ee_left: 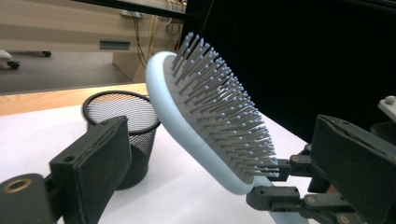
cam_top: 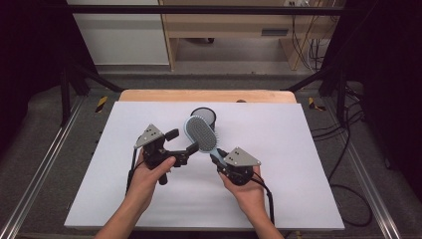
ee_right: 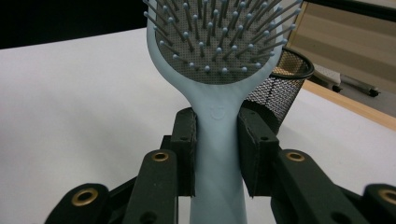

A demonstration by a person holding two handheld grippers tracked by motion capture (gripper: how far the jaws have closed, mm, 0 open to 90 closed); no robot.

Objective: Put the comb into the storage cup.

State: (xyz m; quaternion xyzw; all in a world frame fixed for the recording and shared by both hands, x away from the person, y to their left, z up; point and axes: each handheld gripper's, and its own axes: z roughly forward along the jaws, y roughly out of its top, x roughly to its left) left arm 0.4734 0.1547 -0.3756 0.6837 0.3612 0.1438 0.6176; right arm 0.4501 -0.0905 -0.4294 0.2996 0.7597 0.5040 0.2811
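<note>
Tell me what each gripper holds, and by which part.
The right gripper clamps the hairbrush by its handle, just below the bristle head. The left gripper holds nothing; its jaws stand open beside the brush head, near the mesh cup.

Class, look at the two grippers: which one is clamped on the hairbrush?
The right gripper: its jaws pinch the blue hairbrush by the handle. The left gripper stands open beside the brush head.

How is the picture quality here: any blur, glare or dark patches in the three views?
High view: even light on the white table, soft shadows, both sides dark. Left gripper view: the hairbrush is sharp against a black backdrop, while the near left gripper fingers are slightly soft. Right gripper view: the right gripper and brush handle are crisp, the mesh cup is a little soft; no glare.
</note>
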